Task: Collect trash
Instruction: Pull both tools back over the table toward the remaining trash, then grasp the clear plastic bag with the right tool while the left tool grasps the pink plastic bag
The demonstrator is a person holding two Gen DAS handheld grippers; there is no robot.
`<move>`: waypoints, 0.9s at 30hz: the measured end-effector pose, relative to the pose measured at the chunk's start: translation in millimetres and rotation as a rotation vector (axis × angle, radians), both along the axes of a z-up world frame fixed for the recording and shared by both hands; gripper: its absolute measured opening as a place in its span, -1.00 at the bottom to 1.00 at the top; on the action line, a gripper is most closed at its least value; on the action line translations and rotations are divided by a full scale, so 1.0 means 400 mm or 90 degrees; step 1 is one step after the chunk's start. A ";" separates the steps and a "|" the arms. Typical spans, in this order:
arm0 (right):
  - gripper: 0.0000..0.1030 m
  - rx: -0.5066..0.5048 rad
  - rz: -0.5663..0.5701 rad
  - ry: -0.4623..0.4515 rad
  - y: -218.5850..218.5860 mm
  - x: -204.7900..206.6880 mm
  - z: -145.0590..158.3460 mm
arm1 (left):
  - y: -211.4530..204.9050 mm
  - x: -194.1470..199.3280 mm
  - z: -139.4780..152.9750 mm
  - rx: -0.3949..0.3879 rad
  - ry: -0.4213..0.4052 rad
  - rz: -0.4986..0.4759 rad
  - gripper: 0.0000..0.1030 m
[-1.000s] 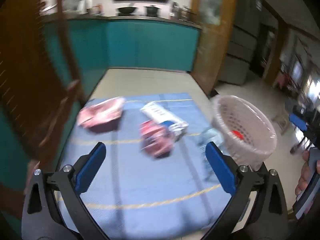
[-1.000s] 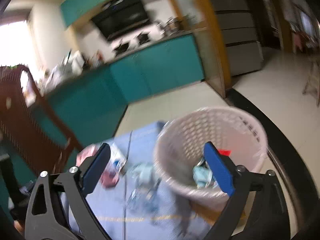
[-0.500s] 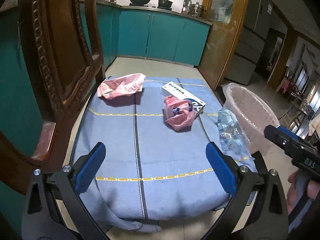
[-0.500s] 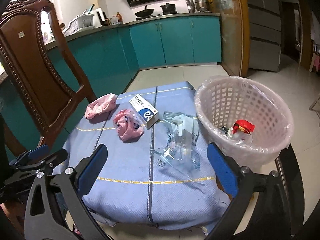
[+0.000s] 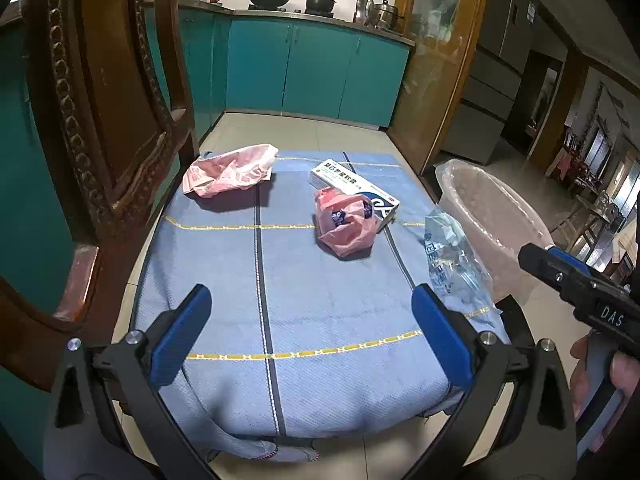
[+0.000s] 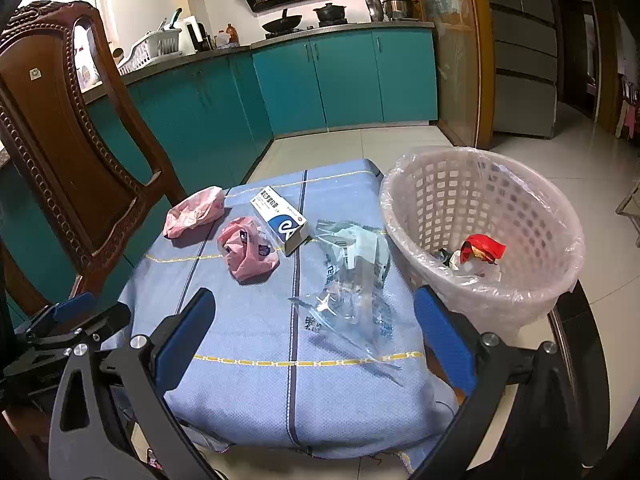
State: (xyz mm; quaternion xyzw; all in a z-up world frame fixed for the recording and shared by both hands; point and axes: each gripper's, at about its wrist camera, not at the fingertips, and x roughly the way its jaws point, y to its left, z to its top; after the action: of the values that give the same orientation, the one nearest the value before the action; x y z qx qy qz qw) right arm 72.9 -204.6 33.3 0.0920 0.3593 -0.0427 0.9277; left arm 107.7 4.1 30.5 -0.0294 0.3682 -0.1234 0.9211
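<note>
Left gripper [image 5: 312, 332]: jaws spread wide, blue pads well apart, nothing between them; it hovers over the near edge of the blue cloth [image 5: 320, 312] that covers the small table. Right gripper [image 6: 314, 334]: jaws likewise wide open and empty, held above the same near edge. Clear plastic wrapper [image 6: 352, 280]: crumpled, lying flat on the cloth just ahead of the right gripper's jaws, slightly toward its right pad; in the left wrist view it lies beyond and to the right of the left gripper's right pad, at the cloth's edge beside the basket. Pink plastic bag [image 5: 346, 222]: bunched into a ball, ahead of the left gripper's jaws and a little right of their centre line; ahead and left of centre for the right gripper. White and blue carton [image 5: 354, 192]: directly behind the balled bag and touching it, set at an angle. Second pink bag [image 5: 228, 170]: loosely flattened, farther off, ahead of the left pad, near the cloth's far left corner. White lattice basket [image 6: 480, 232]: lined with clear film, standing right of the right gripper's right pad, against the table's side; a red scrap [image 6: 482, 248] and pale wrappers lie in its bottom. Carved wooden chair [image 6: 68, 148]: left of both jaws. Teal cabinets [image 5: 316, 72]: far wall.
</note>
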 end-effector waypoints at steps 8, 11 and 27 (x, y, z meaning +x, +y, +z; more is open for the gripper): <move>0.89 0.001 -0.003 -0.001 -0.003 0.002 0.002 | -0.007 0.000 -0.010 0.007 0.006 -0.008 0.94; 0.89 -0.003 -0.003 0.003 -0.006 0.005 -0.002 | -0.008 0.001 -0.010 0.007 0.006 -0.008 0.94; 0.81 -0.028 -0.011 0.150 -0.027 0.175 -0.179 | -0.016 0.013 -0.040 0.012 0.029 -0.007 0.94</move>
State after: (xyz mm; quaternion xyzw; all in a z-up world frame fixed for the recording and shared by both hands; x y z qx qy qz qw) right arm 142.8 -215.6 -38.2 0.0689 0.4641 -0.0694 0.8804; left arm 112.8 -2.2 14.5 -0.0212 0.3902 -0.1243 0.9121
